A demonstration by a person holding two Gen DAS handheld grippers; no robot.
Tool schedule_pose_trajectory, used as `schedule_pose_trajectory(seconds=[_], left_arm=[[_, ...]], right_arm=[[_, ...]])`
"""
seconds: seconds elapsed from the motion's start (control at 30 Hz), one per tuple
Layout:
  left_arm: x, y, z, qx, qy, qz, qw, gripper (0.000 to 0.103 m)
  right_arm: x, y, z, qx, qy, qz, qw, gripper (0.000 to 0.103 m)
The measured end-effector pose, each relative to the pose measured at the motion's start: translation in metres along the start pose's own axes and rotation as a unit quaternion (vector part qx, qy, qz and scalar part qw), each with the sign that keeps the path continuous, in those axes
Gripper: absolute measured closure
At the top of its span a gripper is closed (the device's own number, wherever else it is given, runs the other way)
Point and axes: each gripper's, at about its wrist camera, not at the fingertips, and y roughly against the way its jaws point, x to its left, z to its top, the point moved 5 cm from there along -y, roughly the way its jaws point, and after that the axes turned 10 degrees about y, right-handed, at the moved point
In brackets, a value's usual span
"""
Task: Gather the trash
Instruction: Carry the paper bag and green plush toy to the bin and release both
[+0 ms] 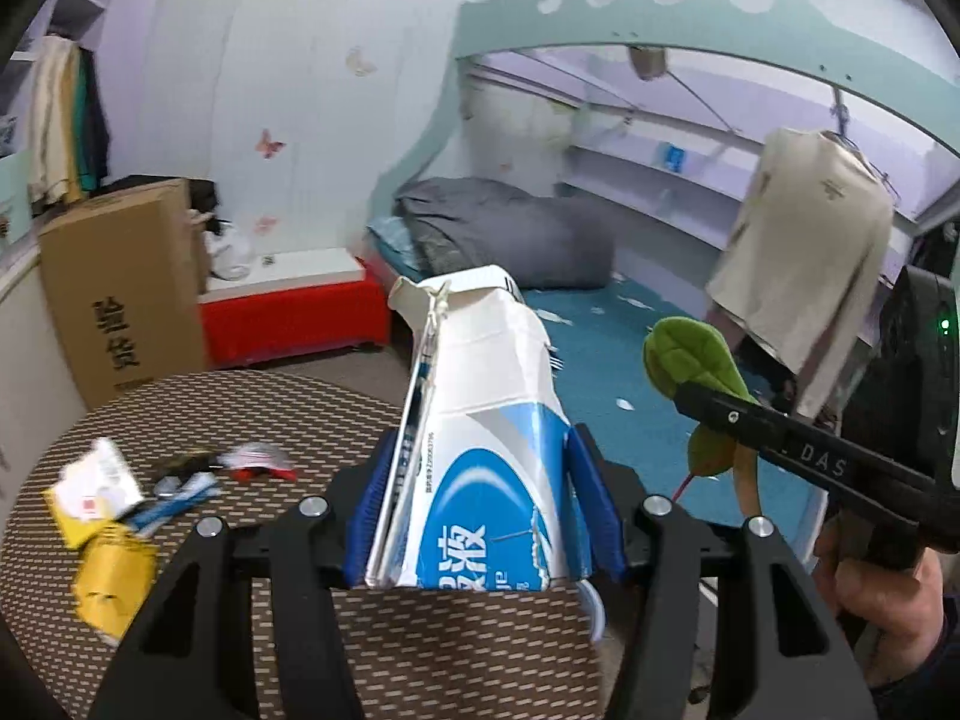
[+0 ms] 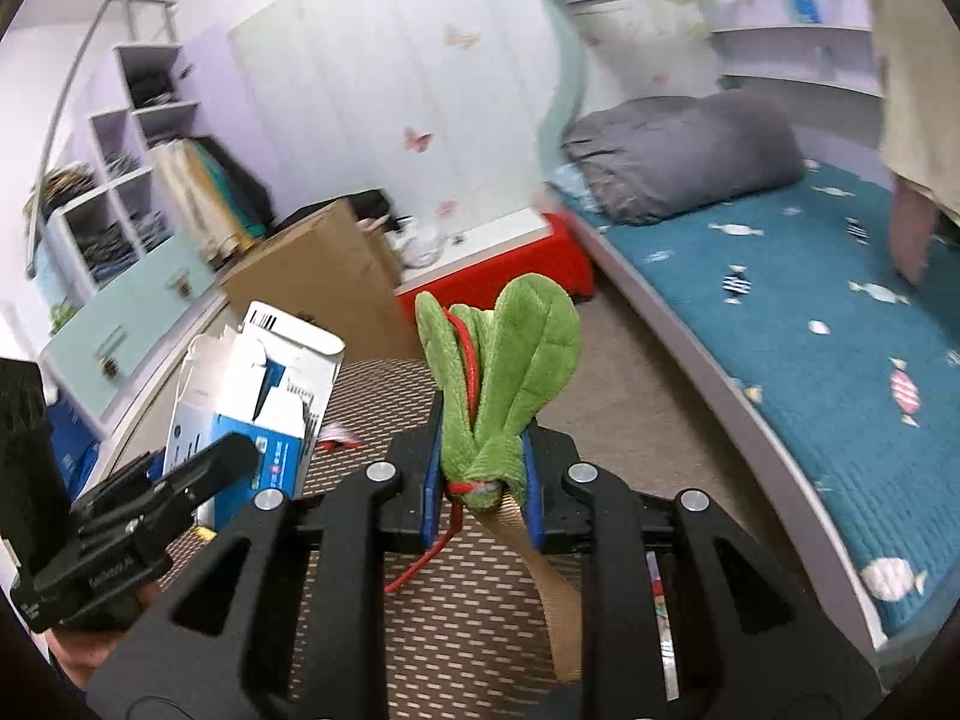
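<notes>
A flattened blue-and-white carton [image 1: 480, 438] is clamped between the pads of the left gripper [image 1: 480, 516]; a green plush leaf toy [image 2: 498, 372] is pinched by the nearly closed right gripper [image 2: 483, 474].

Below my tools stood a round table [image 1: 252, 420] covered in a brown woven pattern of pale dashes. On its left part lay a loose heap of litter: a crumpled yellow wrapper [image 1: 111, 582] nearest the edge, white paper with a red mark [image 1: 96, 483] just behind it, a blue-and-white packet [image 1: 180, 495] beside that, and a red-and-white scrap [image 1: 261, 462] a little further in. Something dark lay among them, too blurred for me to name. The table stood on a grey carpeted floor [image 2: 648, 396].
</notes>
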Motion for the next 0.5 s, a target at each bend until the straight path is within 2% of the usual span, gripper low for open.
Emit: schedule_pose_trajectory(seconds=[0.27, 0.5], left_arm=[[-0.068, -0.057, -0.031, 0.06, -0.017, -0.047, 0.997, 0.048], [-0.108, -0.121, -0.074, 0.126, -0.039, -0.043, 0.9904, 0.047]], right_arm=[[-0.076, 0.013, -0.026, 0.014, -0.046, -0.061, 0.997, 0.082], [-0.143, -0.01, -0.072, 0.06, -0.105, -0.093, 0.988, 0.082]])
